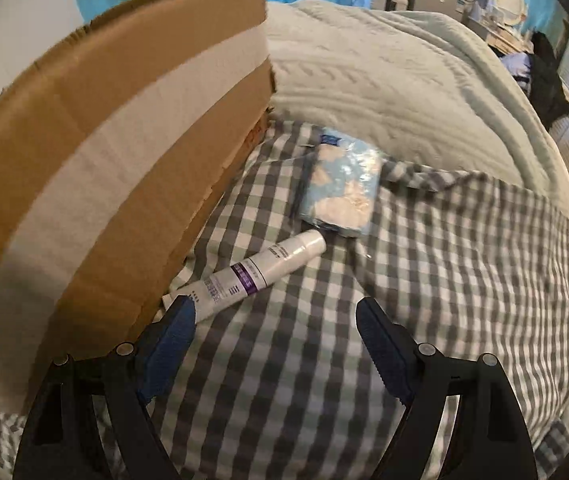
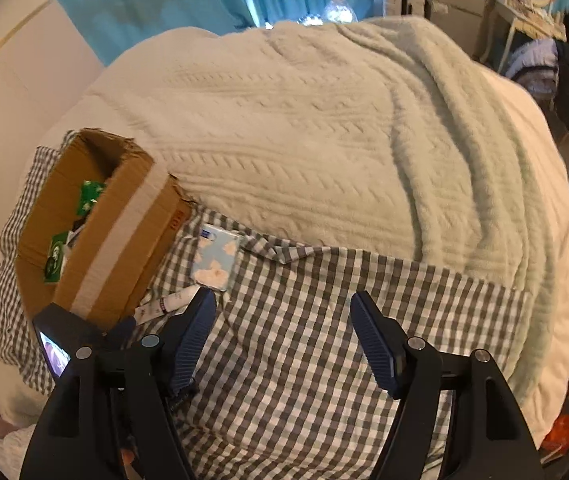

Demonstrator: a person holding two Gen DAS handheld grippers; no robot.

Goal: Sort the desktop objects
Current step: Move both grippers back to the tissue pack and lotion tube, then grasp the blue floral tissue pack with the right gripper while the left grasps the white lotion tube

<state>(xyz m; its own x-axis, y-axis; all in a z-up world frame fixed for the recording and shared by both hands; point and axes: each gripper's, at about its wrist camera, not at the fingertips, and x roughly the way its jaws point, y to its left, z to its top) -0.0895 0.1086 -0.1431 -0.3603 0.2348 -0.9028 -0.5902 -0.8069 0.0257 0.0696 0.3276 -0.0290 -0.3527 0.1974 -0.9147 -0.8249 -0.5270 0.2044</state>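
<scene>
Left wrist view: left tool (image 1: pixel 274 306) is spread wide, empty, low over the checked sheet (image 1: pixel 424 280) on the bed. White tube (image 1: pixel 260 270) lies just ahead, its near end beside the left finger, right next to the cardboard box (image 1: pixel 124 160); tissue pack (image 1: pixel 340 188) sits just beyond. Likely next: grab tube, w/ fingers across its middle, not lengthwise, then lift over the box wall. Right tool (image 2: pixel 282 300) also spread, empty, farther back.
</scene>
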